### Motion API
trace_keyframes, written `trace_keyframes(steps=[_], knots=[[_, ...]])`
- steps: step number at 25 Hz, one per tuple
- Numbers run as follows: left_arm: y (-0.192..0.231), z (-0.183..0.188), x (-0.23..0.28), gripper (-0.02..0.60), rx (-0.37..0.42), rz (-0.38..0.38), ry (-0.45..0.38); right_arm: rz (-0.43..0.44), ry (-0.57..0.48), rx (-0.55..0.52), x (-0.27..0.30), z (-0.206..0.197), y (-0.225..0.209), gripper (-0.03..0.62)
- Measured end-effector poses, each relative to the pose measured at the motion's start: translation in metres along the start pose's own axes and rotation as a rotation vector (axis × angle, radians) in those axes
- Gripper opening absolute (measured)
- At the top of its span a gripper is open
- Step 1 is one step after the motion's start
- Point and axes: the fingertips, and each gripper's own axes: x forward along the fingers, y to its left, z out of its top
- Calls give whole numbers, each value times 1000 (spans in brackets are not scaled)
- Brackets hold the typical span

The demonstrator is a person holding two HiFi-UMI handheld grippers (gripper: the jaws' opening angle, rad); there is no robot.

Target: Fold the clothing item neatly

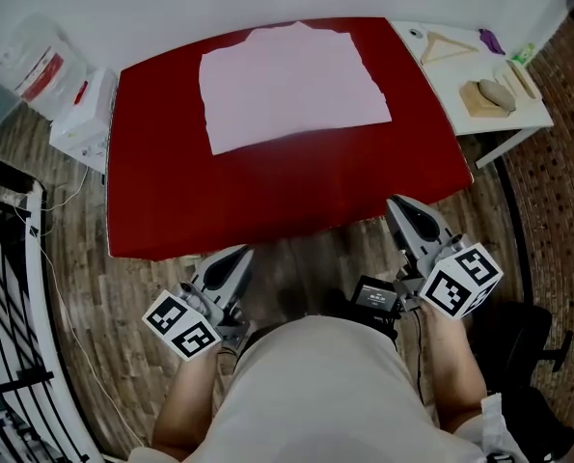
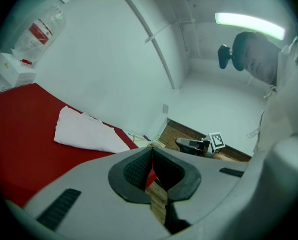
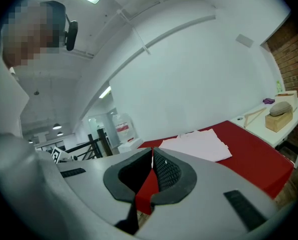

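Note:
A pale pink garment (image 1: 291, 85) lies folded into a rough rectangle on the far half of the red table (image 1: 267, 196); it also shows as a flat folded garment (image 2: 86, 131) in the left gripper view and as a stacked garment (image 3: 201, 145) in the right gripper view. My left gripper (image 1: 236, 257) hangs off the table's near edge at the left, jaws shut with nothing in them. My right gripper (image 1: 399, 208) hovers at the near right edge, also shut and empty. Both are well back from the garment.
A white side table (image 1: 479, 75) at the right holds a wooden hanger (image 1: 448, 44), a stone on a block (image 1: 491, 95) and small items. White boxes and a plastic bag (image 1: 36, 66) stand at the left. A black railing (image 1: 7, 287) runs along the left; a wood-pattern floor lies below.

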Motion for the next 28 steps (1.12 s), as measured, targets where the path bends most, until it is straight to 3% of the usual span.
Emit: trace_keyframes(steps=[7, 17, 22, 28], knots=[[-33, -14, 12, 6, -24, 56, -26, 77, 54, -31, -17, 7, -9, 18], [-80, -65, 21, 6, -65, 136, -22, 175, 162, -58, -50, -29, -16, 14], [-91, -78, 20, 6, -73, 119, -3, 170, 184, -62, -58, -38, -10, 12], [-100, -63, 15, 6, -35, 49, 29, 119, 155, 5, -58, -32, 2, 12]])
